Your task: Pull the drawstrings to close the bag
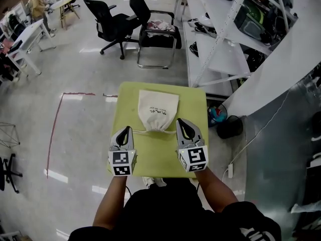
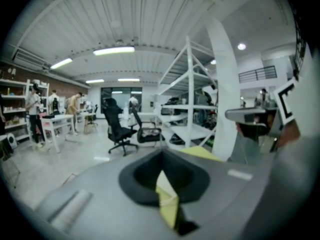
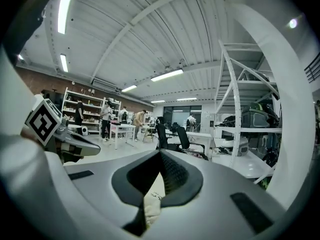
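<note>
A cream drawstring bag [image 1: 158,112] lies on the yellow-green table [image 1: 195,149], its gathered mouth toward me. A thin drawstring [image 1: 143,132] runs sideways from the mouth to each gripper. My left gripper [image 1: 127,129] is at the mouth's left and has its jaws shut on the left end of the string. My right gripper [image 1: 182,121] is at the mouth's right, shut on the right end. In the left gripper view the closed jaws [image 2: 161,151] show only table and a thin pale strand in the gap. In the right gripper view the bag [image 3: 154,199] shows through the closed jaws.
Two black office chairs [image 1: 118,21] stand beyond the table, and a white shelving rack [image 1: 225,34] runs along the right. A dark object [image 1: 230,127] sits on the floor by the table's right edge. Red tape [image 1: 55,129] marks the floor at left. People stand at desks far left.
</note>
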Motion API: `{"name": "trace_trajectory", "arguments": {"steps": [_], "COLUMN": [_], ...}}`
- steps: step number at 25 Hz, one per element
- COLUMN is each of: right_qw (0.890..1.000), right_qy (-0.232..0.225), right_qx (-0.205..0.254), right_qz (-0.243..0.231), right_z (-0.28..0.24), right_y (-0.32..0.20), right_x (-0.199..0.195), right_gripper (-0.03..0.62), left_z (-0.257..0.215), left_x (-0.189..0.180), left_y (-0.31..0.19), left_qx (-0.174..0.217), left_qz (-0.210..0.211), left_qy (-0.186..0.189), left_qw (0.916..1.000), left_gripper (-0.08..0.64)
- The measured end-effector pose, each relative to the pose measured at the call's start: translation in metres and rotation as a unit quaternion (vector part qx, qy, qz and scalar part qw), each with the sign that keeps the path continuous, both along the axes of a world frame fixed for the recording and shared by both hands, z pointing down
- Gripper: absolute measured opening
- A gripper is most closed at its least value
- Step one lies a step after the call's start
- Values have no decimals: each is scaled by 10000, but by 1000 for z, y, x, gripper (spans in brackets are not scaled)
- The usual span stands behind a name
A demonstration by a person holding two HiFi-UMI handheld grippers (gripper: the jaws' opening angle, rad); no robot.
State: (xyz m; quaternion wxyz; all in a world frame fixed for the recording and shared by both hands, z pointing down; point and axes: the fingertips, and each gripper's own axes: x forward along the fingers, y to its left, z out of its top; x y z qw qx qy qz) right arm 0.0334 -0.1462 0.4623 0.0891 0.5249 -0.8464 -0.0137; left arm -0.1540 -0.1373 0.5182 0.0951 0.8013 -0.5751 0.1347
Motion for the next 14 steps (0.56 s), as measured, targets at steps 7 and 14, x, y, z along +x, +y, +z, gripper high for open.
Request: {"name": "trace_trajectory", "arguments": {"steps": [7, 14], "right_qw": [9998, 9999], "right_qy": [-156, -102], "right_qx": [107, 88], "right_qz": [-119, 2], "right_z": [7, 13], "right_y": [5, 8], "right_x": [-2, 5], "right_gripper": [5, 5], "left_z": [2, 13], "left_x": [4, 14], "left_y": [2, 7], "left_qx": [115, -30], "left_qz": [11, 112], "left_qy": [-101, -145], "left_qw": [9999, 9998], "left_gripper": [6, 6]}}
